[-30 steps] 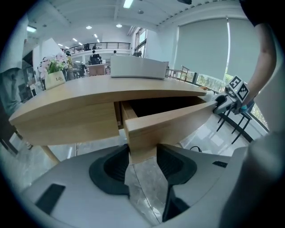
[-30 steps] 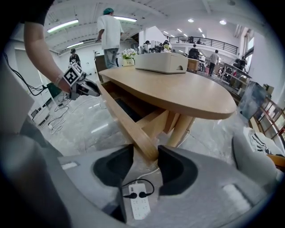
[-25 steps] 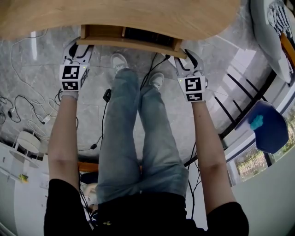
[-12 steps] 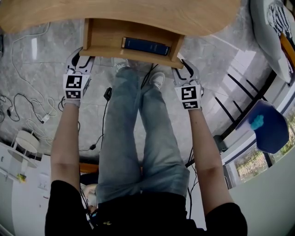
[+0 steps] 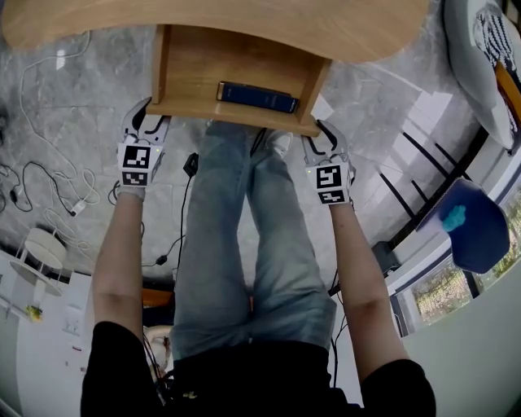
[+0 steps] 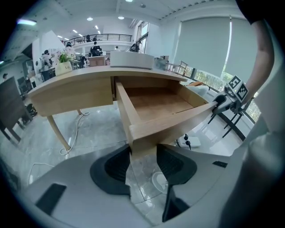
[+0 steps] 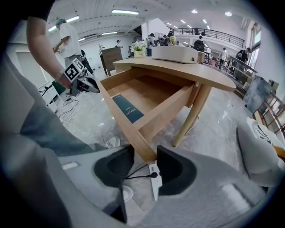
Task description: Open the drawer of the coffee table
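Seen from above the person's jeans-clad legs (image 5: 244,244), each arm reaches forward to a front corner of the coffee table's drawer (image 5: 236,69). The left hand-held gripper (image 6: 143,153) has its dark pads clamped on the drawer's left front corner, and the right hand-held gripper (image 7: 144,162) is closed the same way on the right front corner. The drawer stands well out from under the pale wooden worktop (image 5: 244,24), its floor largely exposed. A dark blue book (image 5: 257,96) lies just behind the front panel. Cables (image 5: 41,183) trail over the grey marble floor (image 5: 81,122) to the left. The opening pull looks to be in its late stage. The next move calls for an even draw on both corners so the drawer does not skew, then release.
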Action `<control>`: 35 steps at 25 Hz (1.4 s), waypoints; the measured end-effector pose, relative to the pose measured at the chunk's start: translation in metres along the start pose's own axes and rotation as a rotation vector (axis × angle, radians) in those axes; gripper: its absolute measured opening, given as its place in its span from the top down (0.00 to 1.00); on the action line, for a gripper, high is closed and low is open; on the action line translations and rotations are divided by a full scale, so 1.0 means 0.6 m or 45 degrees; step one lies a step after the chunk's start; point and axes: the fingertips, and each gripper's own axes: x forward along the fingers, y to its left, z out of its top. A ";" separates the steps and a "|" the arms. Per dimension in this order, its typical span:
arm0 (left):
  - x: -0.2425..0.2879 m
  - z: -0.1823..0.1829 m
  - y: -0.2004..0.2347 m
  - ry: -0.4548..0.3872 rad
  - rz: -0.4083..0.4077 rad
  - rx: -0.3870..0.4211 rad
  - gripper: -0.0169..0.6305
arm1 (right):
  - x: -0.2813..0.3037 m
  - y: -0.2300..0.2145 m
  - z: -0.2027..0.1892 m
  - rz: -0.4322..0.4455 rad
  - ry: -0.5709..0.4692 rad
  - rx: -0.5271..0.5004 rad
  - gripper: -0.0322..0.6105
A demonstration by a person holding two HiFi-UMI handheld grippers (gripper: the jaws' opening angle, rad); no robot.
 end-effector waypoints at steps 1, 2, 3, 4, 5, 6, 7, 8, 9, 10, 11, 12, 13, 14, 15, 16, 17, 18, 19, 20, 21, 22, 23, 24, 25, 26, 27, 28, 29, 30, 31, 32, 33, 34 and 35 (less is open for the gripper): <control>-0.001 -0.004 -0.002 0.005 -0.002 -0.002 0.68 | -0.001 0.002 -0.004 0.002 0.008 -0.010 0.71; -0.002 -0.008 -0.004 0.010 -0.004 -0.004 0.68 | -0.002 0.004 -0.006 0.005 0.013 -0.017 0.71; -0.003 -0.012 -0.006 0.014 -0.005 -0.006 0.68 | -0.002 0.007 -0.008 0.008 0.015 -0.022 0.71; -0.004 -0.017 -0.008 0.018 -0.005 -0.008 0.68 | -0.001 0.012 -0.011 0.015 0.016 -0.022 0.71; -0.005 -0.022 -0.009 0.024 -0.005 -0.009 0.68 | 0.000 0.018 -0.015 0.025 0.020 -0.019 0.72; -0.006 -0.027 -0.011 0.030 -0.005 -0.011 0.68 | 0.000 0.024 -0.019 0.034 0.024 -0.020 0.72; -0.007 -0.033 -0.013 0.036 -0.006 -0.012 0.68 | 0.001 0.028 -0.022 0.040 0.031 -0.027 0.72; -0.007 -0.038 -0.013 0.042 -0.007 -0.014 0.68 | 0.002 0.031 -0.025 0.044 0.042 -0.036 0.72; -0.006 -0.043 -0.012 0.048 -0.007 -0.015 0.68 | 0.004 0.034 -0.027 0.047 0.053 -0.045 0.72; -0.005 -0.047 -0.010 0.053 -0.007 -0.017 0.68 | 0.006 0.035 -0.029 0.049 0.064 -0.053 0.72; -0.004 -0.050 -0.010 0.058 -0.006 -0.018 0.68 | 0.009 0.037 -0.030 0.052 0.074 -0.057 0.72; -0.002 -0.053 -0.009 0.062 -0.004 -0.019 0.68 | 0.010 0.038 -0.032 0.057 0.082 -0.060 0.72; -0.001 -0.055 -0.010 0.066 0.000 -0.020 0.68 | 0.013 0.040 -0.035 0.063 0.086 -0.062 0.72; 0.002 -0.057 -0.010 0.071 0.003 -0.021 0.68 | 0.015 0.040 -0.037 0.067 0.091 -0.068 0.73; 0.004 -0.058 -0.010 0.077 0.005 -0.022 0.68 | 0.017 0.040 -0.038 0.069 0.101 -0.078 0.73; 0.008 -0.061 -0.010 0.084 0.007 -0.025 0.68 | 0.019 0.040 -0.040 0.071 0.113 -0.092 0.73; 0.011 -0.064 -0.010 0.090 0.008 -0.029 0.68 | 0.023 0.041 -0.042 0.073 0.123 -0.104 0.73; 0.015 -0.067 -0.009 0.096 0.009 -0.031 0.68 | 0.027 0.041 -0.044 0.075 0.130 -0.112 0.73; 0.018 -0.070 -0.009 0.101 0.009 -0.033 0.68 | 0.031 0.041 -0.046 0.075 0.135 -0.118 0.73; 0.022 -0.072 -0.008 0.106 0.009 -0.034 0.68 | 0.034 0.042 -0.049 0.075 0.140 -0.122 0.73; 0.024 -0.075 -0.008 0.111 0.009 -0.035 0.68 | 0.037 0.042 -0.051 0.076 0.147 -0.130 0.73; 0.027 -0.077 -0.008 0.116 0.010 -0.039 0.68 | 0.040 0.043 -0.054 0.078 0.158 -0.140 0.73; 0.029 -0.079 -0.007 0.120 0.012 -0.044 0.68 | 0.043 0.044 -0.056 0.080 0.169 -0.150 0.73; 0.032 -0.082 -0.007 0.124 0.015 -0.050 0.68 | 0.046 0.044 -0.058 0.083 0.179 -0.161 0.73; 0.036 -0.084 -0.005 0.129 0.017 -0.054 0.67 | 0.050 0.045 -0.059 0.085 0.188 -0.172 0.73; 0.040 -0.087 -0.004 0.135 0.020 -0.055 0.67 | 0.054 0.046 -0.061 0.087 0.197 -0.183 0.73; 0.043 -0.089 -0.003 0.142 0.022 -0.055 0.68 | 0.058 0.046 -0.063 0.090 0.205 -0.194 0.73; 0.046 -0.092 -0.003 0.149 0.022 -0.054 0.68 | 0.061 0.046 -0.065 0.092 0.211 -0.203 0.73; 0.049 -0.094 -0.003 0.154 0.022 -0.054 0.68 | 0.064 0.047 -0.067 0.094 0.218 -0.213 0.73; 0.052 -0.096 -0.003 0.158 0.020 -0.052 0.68 | 0.066 0.047 -0.069 0.095 0.225 -0.222 0.73; 0.054 -0.097 -0.003 0.160 0.019 -0.049 0.68 | 0.069 0.047 -0.071 0.094 0.230 -0.230 0.73; 0.056 -0.099 -0.003 0.162 0.018 -0.046 0.68 | 0.071 0.048 -0.073 0.093 0.234 -0.239 0.73; 0.057 -0.100 -0.003 0.165 0.019 -0.043 0.68 | 0.073 0.048 -0.075 0.092 0.238 -0.250 0.73; 0.058 -0.102 -0.003 0.167 0.020 -0.042 0.68 | 0.074 0.049 -0.077 0.091 0.243 -0.261 0.73; 0.060 -0.104 -0.004 0.170 0.021 -0.044 0.68 | 0.076 0.050 -0.080 0.092 0.249 -0.272 0.73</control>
